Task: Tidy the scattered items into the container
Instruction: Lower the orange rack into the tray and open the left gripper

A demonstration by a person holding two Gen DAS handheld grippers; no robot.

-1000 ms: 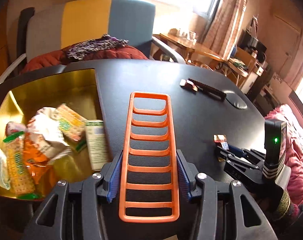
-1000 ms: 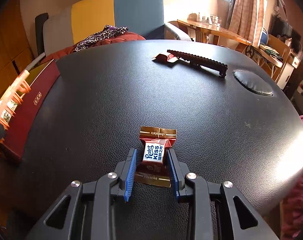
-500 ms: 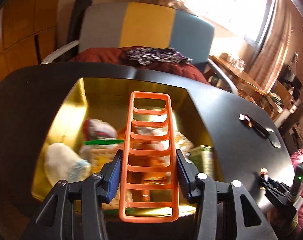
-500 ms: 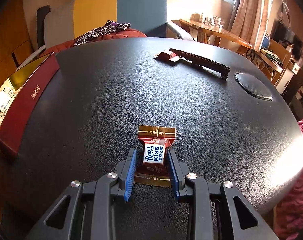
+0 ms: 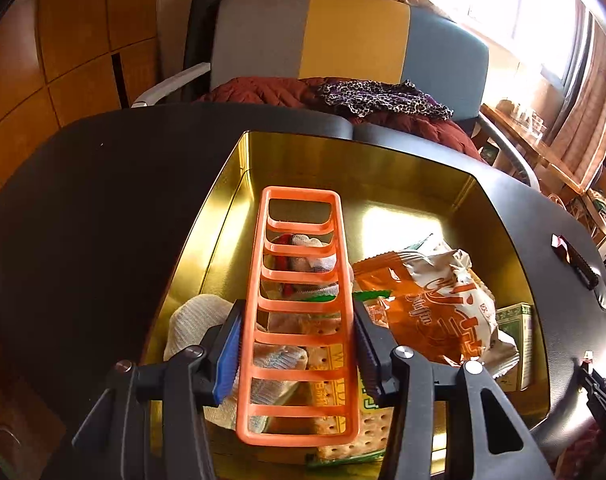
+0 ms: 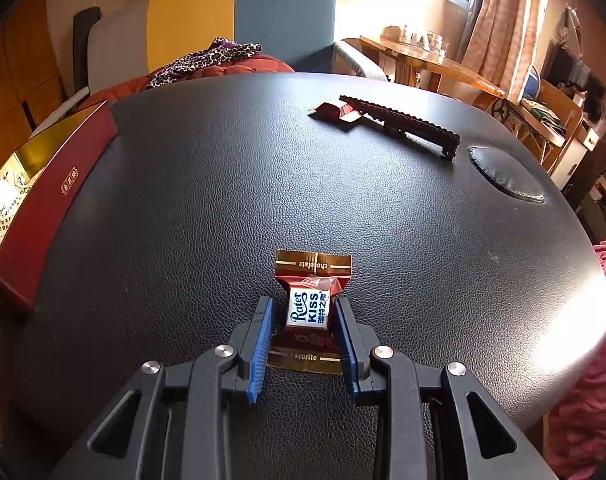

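Observation:
My left gripper [image 5: 297, 308] is shut on an orange ladder-shaped plastic rack [image 5: 303, 193], held lengthways above the gold-lined box [image 5: 343, 160]. Under the rack lie an orange snack bag [image 5: 435, 308], cracker packs [image 5: 343, 428], a white cloth [image 5: 195, 320] and a green carton [image 5: 515, 332]. My right gripper [image 6: 304, 303] rests on the black table [image 6: 223, 200], shut on a red and gold wrapped chocolate candy [image 6: 309, 308]. In the right wrist view the box shows its red outer wall [image 6: 51, 200] at the far left.
A second wrapped candy [image 6: 331, 110] and a long dark ridged strip [image 6: 407, 128] lie at the far side of the table, beside a round inset pad [image 6: 505, 178]. A chair [image 5: 343, 40] piled with clothes stands behind the table.
My left gripper has carried the orange rack leftward from above the bare table to above the gold box. The right gripper and its candy have not moved.

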